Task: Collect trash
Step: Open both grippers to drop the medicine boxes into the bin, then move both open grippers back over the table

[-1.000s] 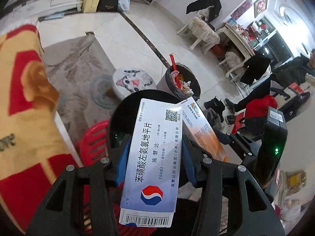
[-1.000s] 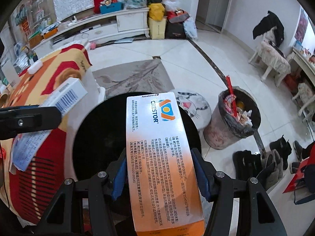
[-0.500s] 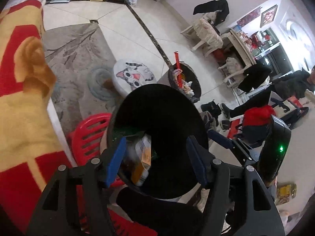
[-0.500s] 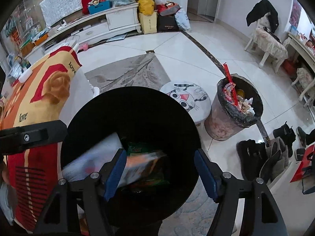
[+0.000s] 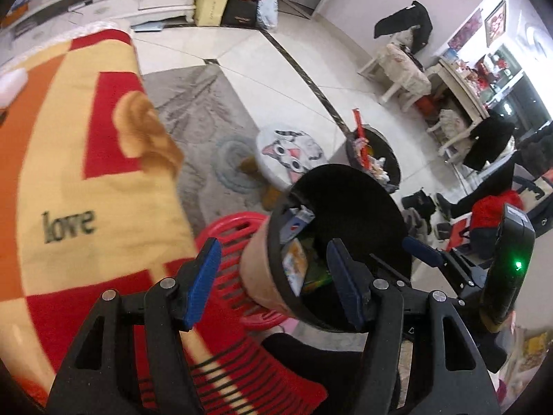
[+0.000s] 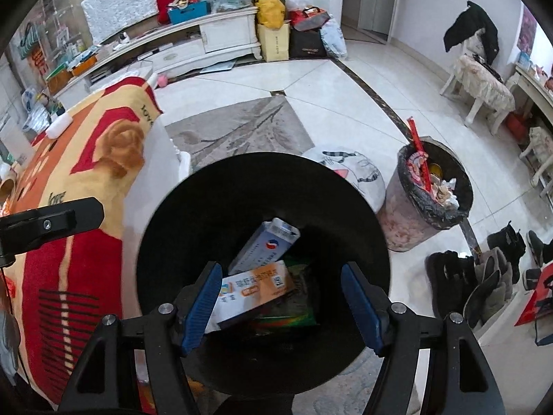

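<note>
A black-lined trash bin stands right below my right gripper, which is open and empty over its mouth. Inside lie a white-and-blue medicine box, a white-and-orange medicine box and a green packet. In the left wrist view the same bin shows its tan outer wall, with the boxes inside. My left gripper is open and empty, at the bin's left rim. The right gripper's body shows at the right.
A table under a red, orange and yellow blanket lies to the left. A red plastic stool stands beside the bin. A cat-print stool and a full second bin stand on the tiled floor, with shoes to the right.
Both grippers opened and let go of their medicine boxes, which dropped into the black-lined bin. The left gripper has since swung to the left, toward the blanket-covered table.
</note>
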Motion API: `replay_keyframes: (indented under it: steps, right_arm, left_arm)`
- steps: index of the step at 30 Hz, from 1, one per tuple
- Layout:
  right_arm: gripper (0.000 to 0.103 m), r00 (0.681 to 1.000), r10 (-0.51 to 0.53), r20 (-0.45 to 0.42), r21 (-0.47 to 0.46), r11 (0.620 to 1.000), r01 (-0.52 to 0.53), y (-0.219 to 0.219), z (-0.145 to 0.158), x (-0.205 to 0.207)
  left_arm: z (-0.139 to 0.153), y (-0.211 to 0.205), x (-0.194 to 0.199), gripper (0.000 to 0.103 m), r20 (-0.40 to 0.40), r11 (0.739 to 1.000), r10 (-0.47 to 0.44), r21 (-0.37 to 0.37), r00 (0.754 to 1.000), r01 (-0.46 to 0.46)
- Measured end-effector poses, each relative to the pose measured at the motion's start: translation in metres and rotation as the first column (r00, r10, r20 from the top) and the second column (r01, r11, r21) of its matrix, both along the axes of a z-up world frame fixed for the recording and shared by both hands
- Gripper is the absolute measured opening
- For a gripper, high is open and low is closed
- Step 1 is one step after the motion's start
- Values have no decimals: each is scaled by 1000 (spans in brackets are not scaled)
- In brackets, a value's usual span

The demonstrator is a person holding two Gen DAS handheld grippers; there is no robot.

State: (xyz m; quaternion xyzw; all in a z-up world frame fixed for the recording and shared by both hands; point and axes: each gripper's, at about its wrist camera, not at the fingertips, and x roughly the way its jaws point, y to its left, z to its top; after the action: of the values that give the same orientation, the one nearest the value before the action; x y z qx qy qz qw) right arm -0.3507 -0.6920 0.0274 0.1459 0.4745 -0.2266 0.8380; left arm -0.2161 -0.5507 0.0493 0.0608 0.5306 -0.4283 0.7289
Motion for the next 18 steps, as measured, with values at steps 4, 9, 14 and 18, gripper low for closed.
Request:
replay_keyframes:
  steps: [4,9,14,18]
  right_arm:
    - [69,1000,28,7,1,1000,-28,14,3,10]
    - [69,997,64,30,-4,998,-64,34,11,21]
    - [70,993,101,56,-13,995,-101,56,23,31]
    - [72,987,140,75,-15,990,-139,77,31,42]
  left_arm:
    - [6,14,3,62,33,1000,27,16,999,-27]
    - [18,43,9,62,79,998,52,32,995,-55]
    - [35,80,17,62,121,996,82,34,989,-86]
    - [53,119,28,62,172,991,123,22,977,-129]
